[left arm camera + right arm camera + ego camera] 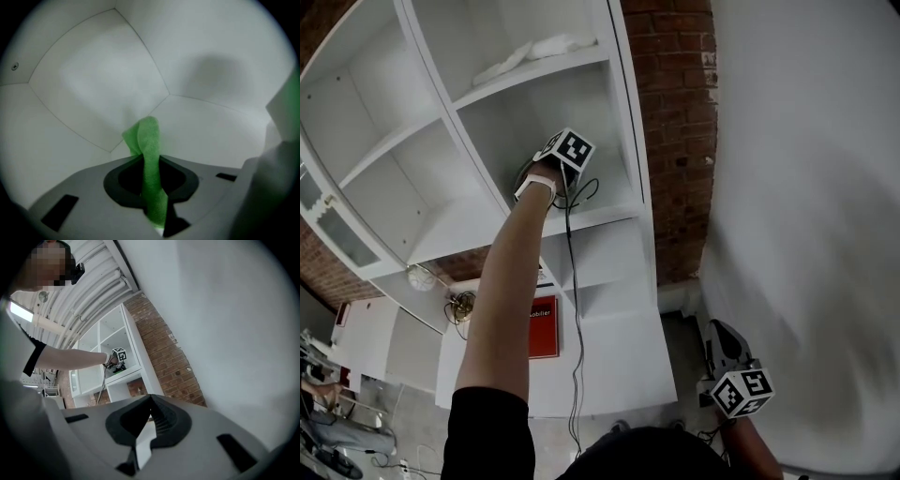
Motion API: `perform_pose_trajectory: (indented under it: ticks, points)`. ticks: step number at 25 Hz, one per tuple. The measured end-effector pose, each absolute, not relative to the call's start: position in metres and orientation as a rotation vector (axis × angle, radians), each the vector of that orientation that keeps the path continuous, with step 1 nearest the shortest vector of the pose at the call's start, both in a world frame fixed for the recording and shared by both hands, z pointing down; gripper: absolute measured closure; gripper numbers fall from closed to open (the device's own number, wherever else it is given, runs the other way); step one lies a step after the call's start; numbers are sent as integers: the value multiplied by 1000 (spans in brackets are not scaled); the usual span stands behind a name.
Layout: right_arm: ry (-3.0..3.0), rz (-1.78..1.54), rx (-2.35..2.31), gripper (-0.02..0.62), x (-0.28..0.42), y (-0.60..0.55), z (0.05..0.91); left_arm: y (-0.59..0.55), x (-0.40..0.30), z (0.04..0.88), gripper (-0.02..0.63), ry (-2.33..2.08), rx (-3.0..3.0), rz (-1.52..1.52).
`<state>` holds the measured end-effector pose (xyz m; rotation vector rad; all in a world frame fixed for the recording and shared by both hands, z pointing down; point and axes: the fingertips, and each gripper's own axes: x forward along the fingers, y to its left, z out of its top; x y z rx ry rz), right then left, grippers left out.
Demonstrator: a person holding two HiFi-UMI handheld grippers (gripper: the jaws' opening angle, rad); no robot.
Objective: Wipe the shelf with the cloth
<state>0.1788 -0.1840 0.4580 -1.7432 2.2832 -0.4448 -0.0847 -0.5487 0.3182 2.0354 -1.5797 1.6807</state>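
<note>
Left gripper view, grip: your left gripper [151, 165] is pinching a narrow, twisted strip of the green cloth [149, 145]. The strip stands up between the jaws, inside a compartment of the white shelf [215, 126].
Slip risk: only a thin fold sits in the jaws. I judge that drag from a firm wipe could pull it free.
Scrape risk: the cloth is bunched, not spread. Little fabric would meet the board, and the hard jaw tips could rub the paint instead.
Contact: the cloth's tip points toward the back corner where the panels meet. From this angle it's hard to say whether it touches any surface.
Cable: in the head view a black cable [571, 281] drops from the left gripper [562, 155] over the front edge of the shelf board [614, 211]. A sideways sweep could snag it on that edge or tug your aim off.
Right gripper: it [741, 392] hangs low at your side with its jaws pressed together on nothing, well apart from the work and no obstacle.
Board above: a pale crumpled fabric [534, 52] lies on the next board up, clear of your stroke.
Below: a red box [542, 328] sits in a lower compartment, out of the way.
Beyond: a brick wall [675, 141] runs just beside the shelf's right side. It leaves little room to swing your elbow that way.
</note>
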Motion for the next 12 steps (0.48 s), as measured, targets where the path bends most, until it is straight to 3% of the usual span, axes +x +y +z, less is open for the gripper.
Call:
perform_pose_trajectory:
  ticks: [12]
  points:
    - [2260, -476, -1763, 595, 172, -170, 466, -527, 0, 315, 541, -1242, 2309, 1369]
